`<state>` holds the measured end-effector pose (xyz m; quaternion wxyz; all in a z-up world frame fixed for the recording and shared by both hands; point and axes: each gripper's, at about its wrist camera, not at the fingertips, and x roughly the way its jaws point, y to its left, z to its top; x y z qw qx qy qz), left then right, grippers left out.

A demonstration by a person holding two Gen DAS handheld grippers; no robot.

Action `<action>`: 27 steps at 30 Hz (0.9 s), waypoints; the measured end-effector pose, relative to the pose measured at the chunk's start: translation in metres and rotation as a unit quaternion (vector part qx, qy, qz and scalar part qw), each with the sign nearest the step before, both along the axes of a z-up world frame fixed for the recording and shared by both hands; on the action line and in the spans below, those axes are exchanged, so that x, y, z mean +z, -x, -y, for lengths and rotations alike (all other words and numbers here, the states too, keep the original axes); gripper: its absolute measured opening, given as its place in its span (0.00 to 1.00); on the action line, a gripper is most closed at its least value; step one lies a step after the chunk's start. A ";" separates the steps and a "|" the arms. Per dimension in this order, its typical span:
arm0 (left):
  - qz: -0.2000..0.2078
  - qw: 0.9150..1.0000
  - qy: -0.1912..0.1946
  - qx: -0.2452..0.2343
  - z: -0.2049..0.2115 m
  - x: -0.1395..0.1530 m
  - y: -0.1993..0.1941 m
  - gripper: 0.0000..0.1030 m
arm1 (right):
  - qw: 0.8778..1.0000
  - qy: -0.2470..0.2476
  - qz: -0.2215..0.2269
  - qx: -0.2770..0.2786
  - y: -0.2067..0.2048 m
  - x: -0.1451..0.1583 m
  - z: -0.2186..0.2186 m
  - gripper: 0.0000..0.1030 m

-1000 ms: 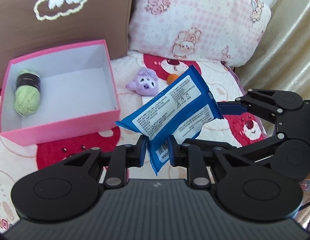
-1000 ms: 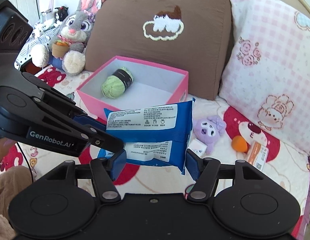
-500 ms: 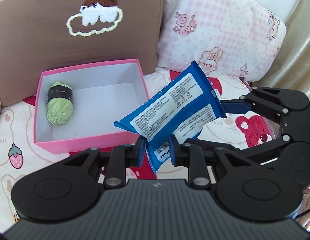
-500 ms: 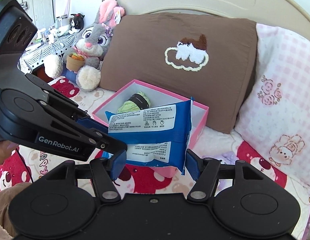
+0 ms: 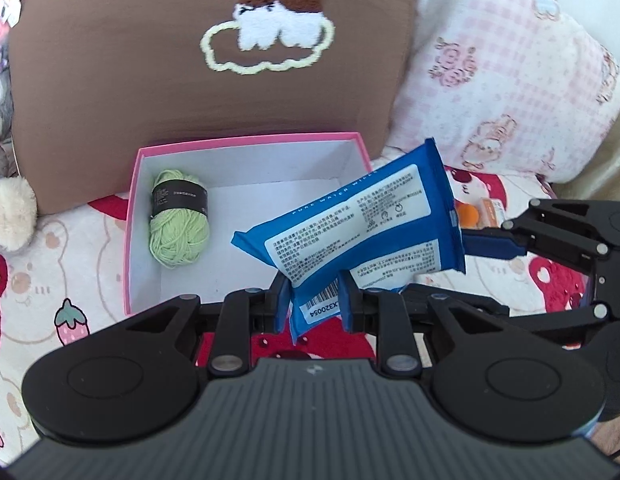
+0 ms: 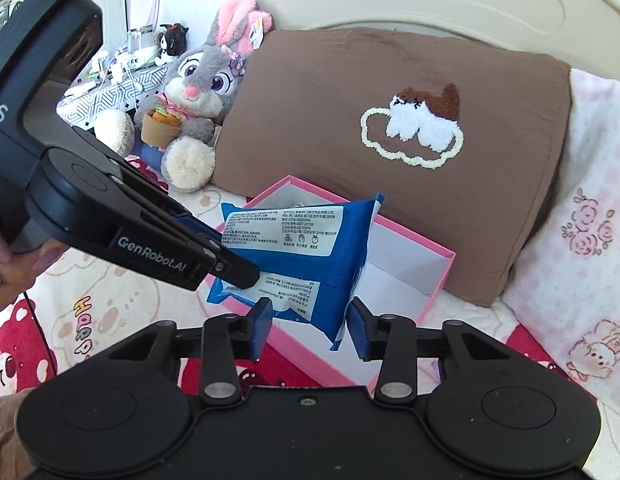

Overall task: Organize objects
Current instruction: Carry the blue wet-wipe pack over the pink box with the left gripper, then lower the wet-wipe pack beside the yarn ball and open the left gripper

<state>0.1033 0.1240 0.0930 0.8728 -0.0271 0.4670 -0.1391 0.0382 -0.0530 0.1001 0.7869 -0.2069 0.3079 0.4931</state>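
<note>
A blue pack of wet wipes (image 5: 362, 232) hangs in the air, held at both ends. My left gripper (image 5: 314, 306) is shut on its lower corner with the barcode. My right gripper (image 6: 308, 318) is shut on the other end of the pack (image 6: 306, 256). The pack hovers over the near right part of the open pink box (image 5: 132, 216), which holds a green yarn ball (image 5: 178, 220). In the right wrist view the box (image 6: 438, 280) lies behind and below the pack.
A brown pillow (image 5: 150, 60) and a pink checked pillow (image 5: 510, 80) stand behind the box. A grey rabbit plush (image 6: 198, 92) sits to the left. A small orange ball (image 5: 467, 214) and a small carton (image 5: 492, 210) lie on the bedspread at the right.
Both grippers have carried the pack leftward and forward, from beside the box to above its near right part. The purple plush has gone out of view.
</note>
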 end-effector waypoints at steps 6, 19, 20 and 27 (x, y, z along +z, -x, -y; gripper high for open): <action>-0.003 1.000 -0.007 0.009 -0.017 -0.022 -0.034 0.22 | 1.000 0.007 -0.022 -0.007 -0.023 -0.017 -0.030 0.41; -0.025 0.999 -0.011 0.040 -0.038 -0.102 -0.145 0.22 | 0.993 0.023 -0.108 -0.031 -0.094 -0.087 -0.103 0.41; -0.026 0.999 -0.007 0.042 -0.038 -0.108 -0.150 0.22 | 0.993 0.027 -0.112 -0.028 -0.097 -0.092 -0.107 0.40; -0.046 0.998 0.017 0.030 -0.027 -0.134 -0.168 0.19 | 0.990 0.046 -0.134 -0.028 -0.113 -0.123 -0.128 0.25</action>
